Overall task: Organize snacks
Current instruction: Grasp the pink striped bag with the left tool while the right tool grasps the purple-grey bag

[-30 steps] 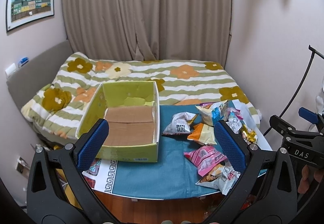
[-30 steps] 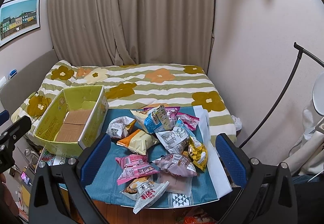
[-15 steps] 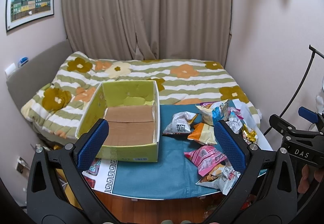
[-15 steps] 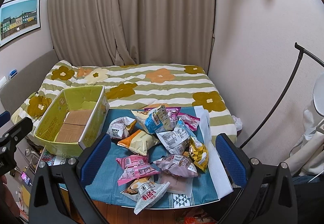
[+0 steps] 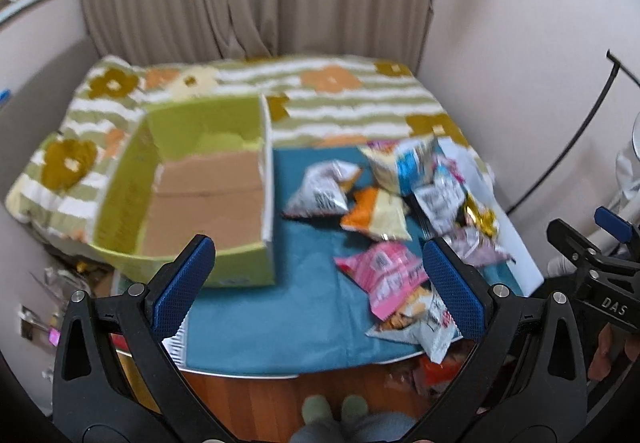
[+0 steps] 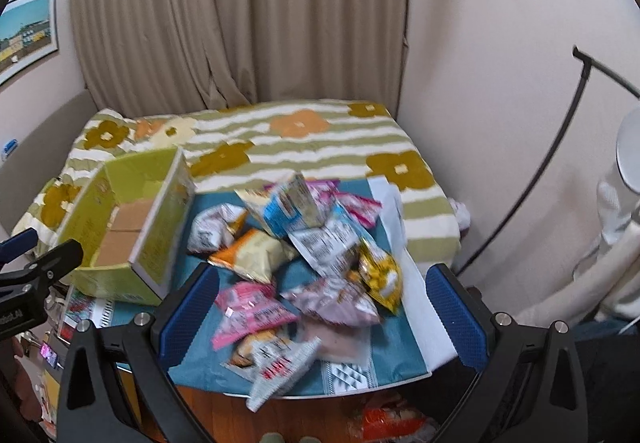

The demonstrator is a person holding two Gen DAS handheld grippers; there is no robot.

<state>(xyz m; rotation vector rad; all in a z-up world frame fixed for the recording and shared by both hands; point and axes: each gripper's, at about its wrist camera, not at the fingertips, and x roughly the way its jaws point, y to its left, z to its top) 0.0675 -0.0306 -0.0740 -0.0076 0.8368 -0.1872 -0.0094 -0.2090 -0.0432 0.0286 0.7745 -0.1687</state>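
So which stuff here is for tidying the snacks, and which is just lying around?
For the job:
- snack bags
- green box
- left hand-held gripper
- right hand-held gripper

Just lying about:
- flowery blanket
- wall picture
- curtain

A: Setting — home bedroom. Bed [image 6: 304, 147] fills the back, under a green-and-white striped quilt with brown and orange flowers.

B: Agreed. Beige curtains [image 6: 240, 15] hang floor-length behind it; framed landscape print [image 6: 26, 33] on the left wall.

A: Padded grey headboard [image 5: 36, 83] along that wall. Wood floor [image 5: 248, 395] under a small table [image 5: 240, 373] with a teal cloth [image 5: 280, 323].
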